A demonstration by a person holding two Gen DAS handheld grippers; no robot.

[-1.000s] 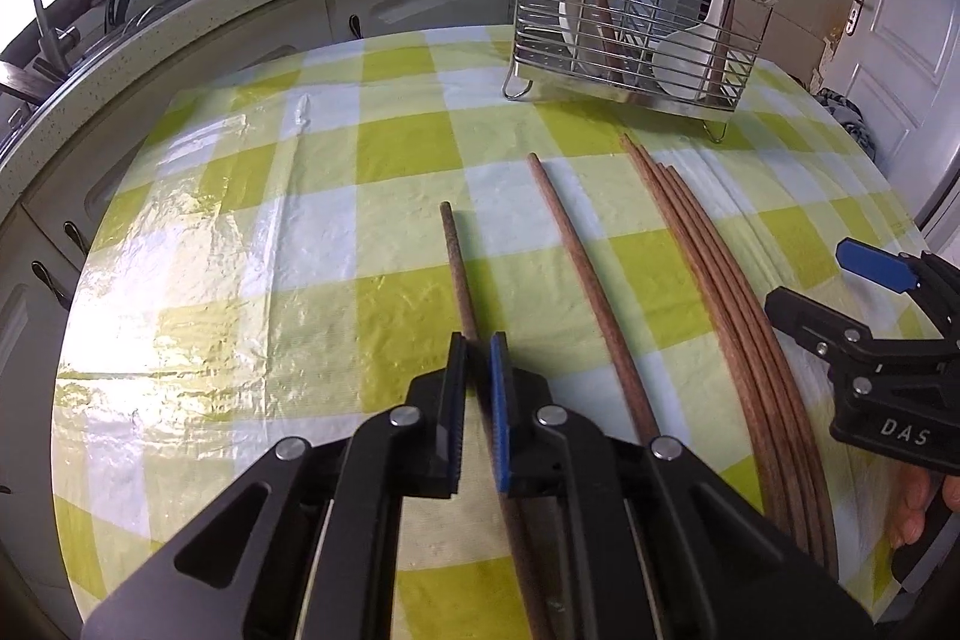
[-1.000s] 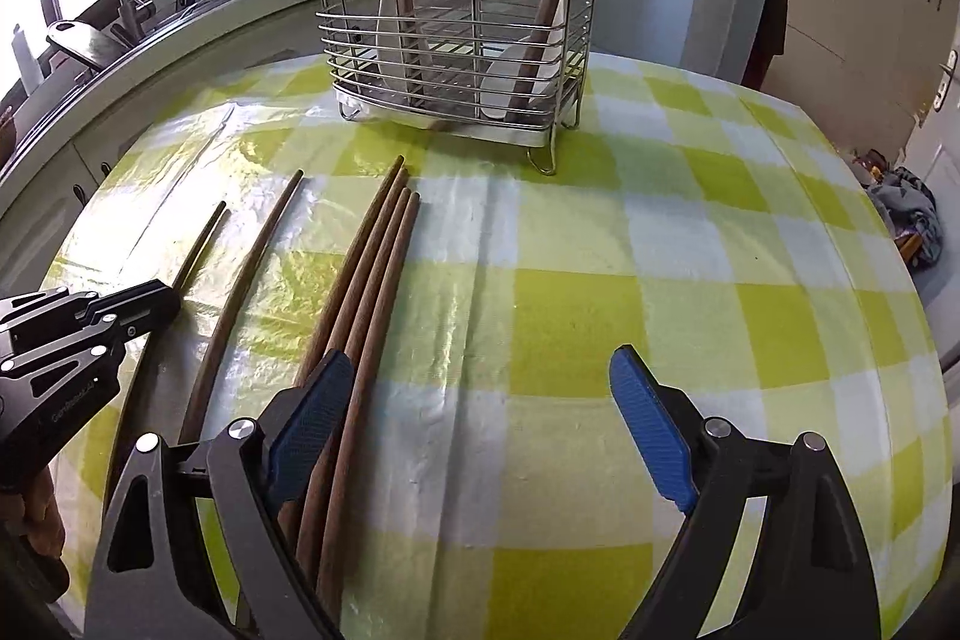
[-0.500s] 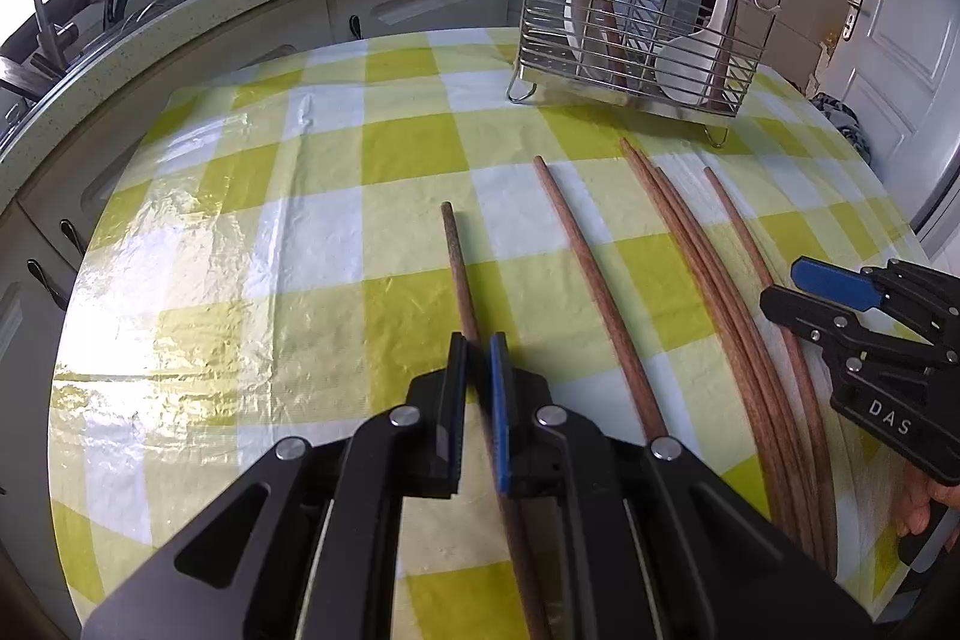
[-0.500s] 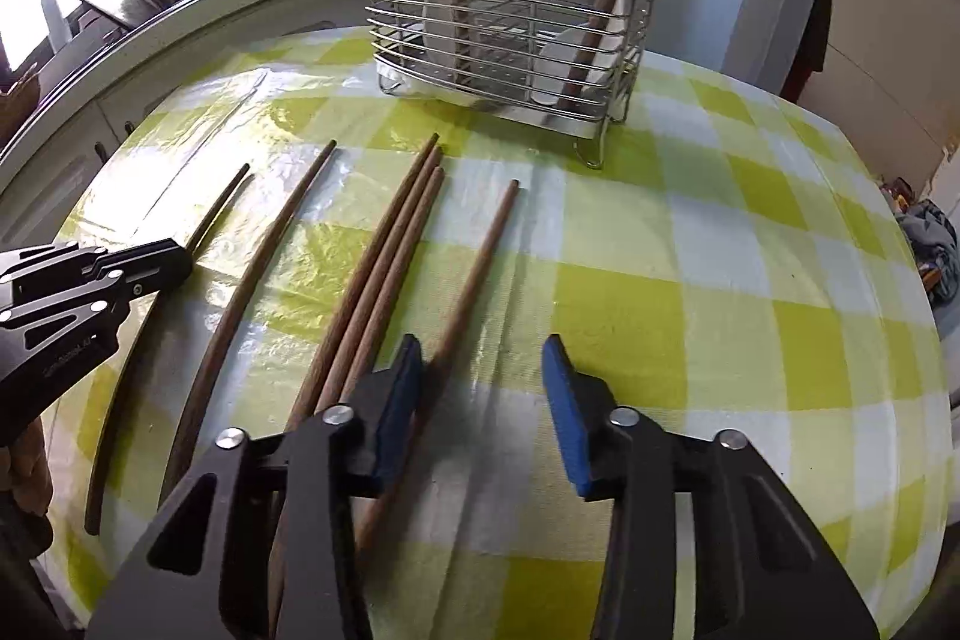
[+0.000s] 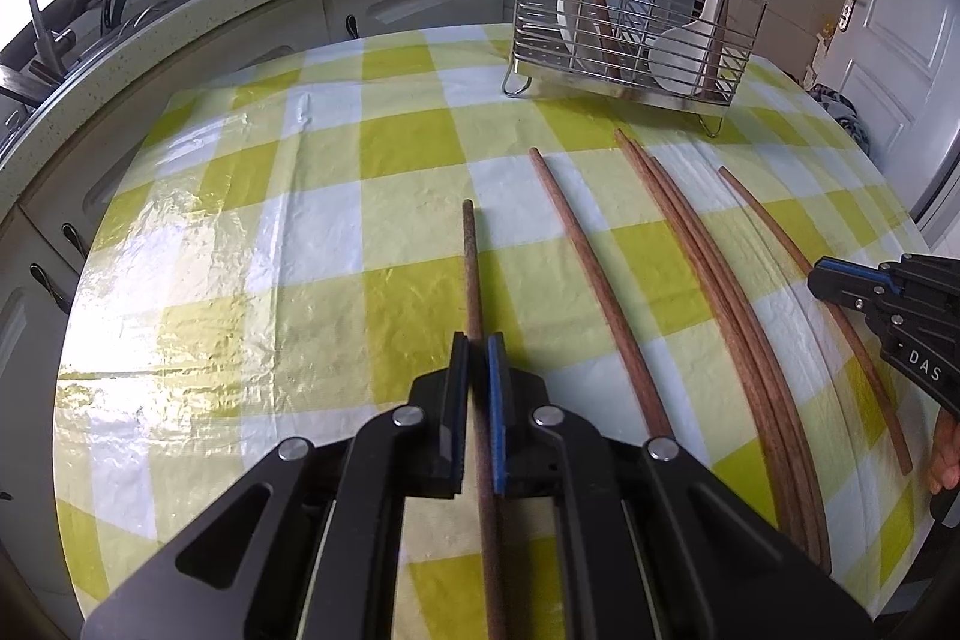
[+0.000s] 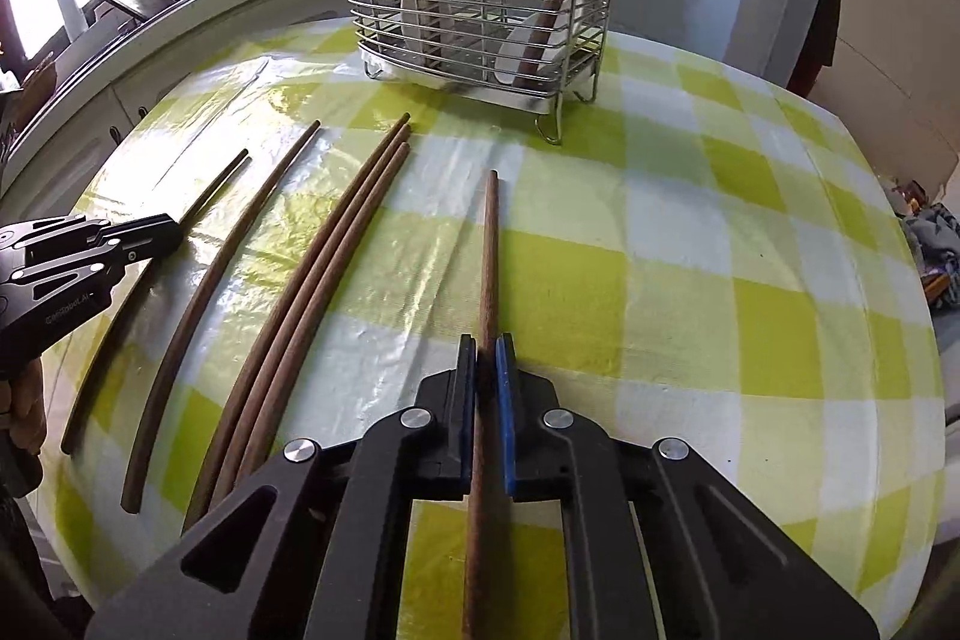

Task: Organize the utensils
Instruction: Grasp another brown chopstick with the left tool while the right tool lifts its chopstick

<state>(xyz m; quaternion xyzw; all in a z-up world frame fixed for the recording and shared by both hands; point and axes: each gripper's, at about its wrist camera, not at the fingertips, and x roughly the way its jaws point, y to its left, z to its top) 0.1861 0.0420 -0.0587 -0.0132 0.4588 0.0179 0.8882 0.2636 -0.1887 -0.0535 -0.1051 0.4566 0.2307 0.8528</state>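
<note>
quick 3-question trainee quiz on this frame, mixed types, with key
1. True or false: the right gripper is shut on a chopstick.
2. How many chopsticks lie loose between the two gripped ones? A) one B) two C) four
3. Fill in: the left gripper holds the ___ chopstick on the cloth.

Key: 1 true; 2 C, one single plus a bundle of three; 3 leftmost, farthest from the rack.

Six chopsticks (image 5: pixel 600 280) lie side by side on the tablecloth (image 5: pixel 240 250) — wire rack (image 5: pixel 636 10) stands behind them.
</note>
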